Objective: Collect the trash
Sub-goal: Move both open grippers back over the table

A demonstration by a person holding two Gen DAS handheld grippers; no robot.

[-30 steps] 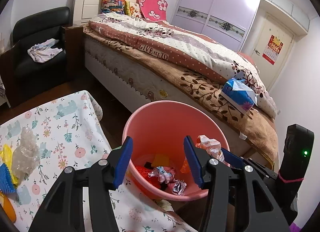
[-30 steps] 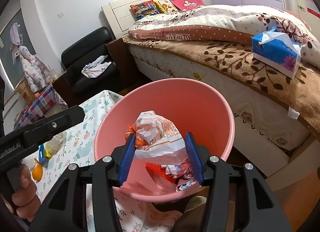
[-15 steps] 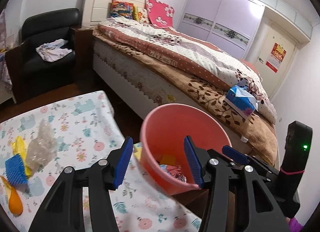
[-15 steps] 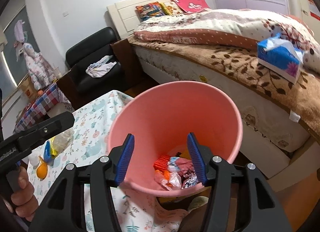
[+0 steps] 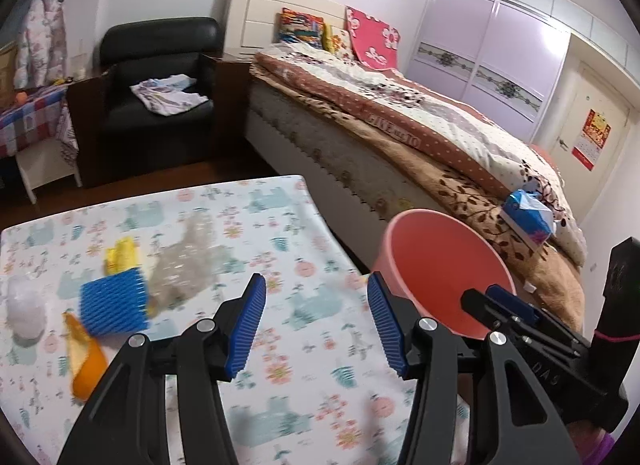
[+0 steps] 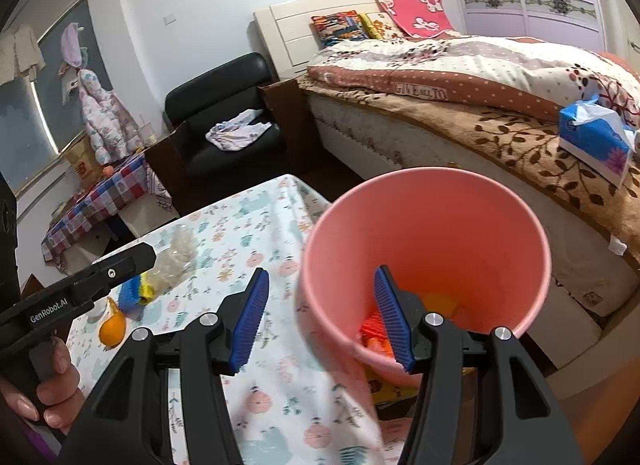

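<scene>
Two claws in play, and neither one has anything in it right now. The left claw [image 5: 316,321] is spread wide over the table [image 5: 304,345], which has a floral cloth with little elephants on it. The right claw [image 6: 318,317] is spread too, nothing between its blue pads; its right finger hangs over the mouth of the pink bin [image 6: 424,249] while the left finger is over the cloth.

Using the bin as the landmark: it stands just off the table's right edge, between the table and the bed [image 5: 420,133]. Down at the bottom of it you can see some orange and yellow trash [image 6: 436,305], partly hidden behind the claw finger.

Stuff on the table, all well to the left of the bin: a crumpled clear plastic wrapper [image 5: 192,261], a yellow wrapper [image 5: 120,255] touching its left side, a blue bristly brush-looking thing [image 5: 112,301] just in front of those, an orange piece [image 5: 86,361] lying nearer the camera than the brush, and a whitish clear lump [image 5: 24,309] at the far left edge. It's pretty blurry, so can't say exactly what each is.

On the bed beyond the bin there's a blue tissue pack [image 6: 596,141]. In the right wrist view a hand [image 6: 48,377] grips the other claw's handle at lower left.
</scene>
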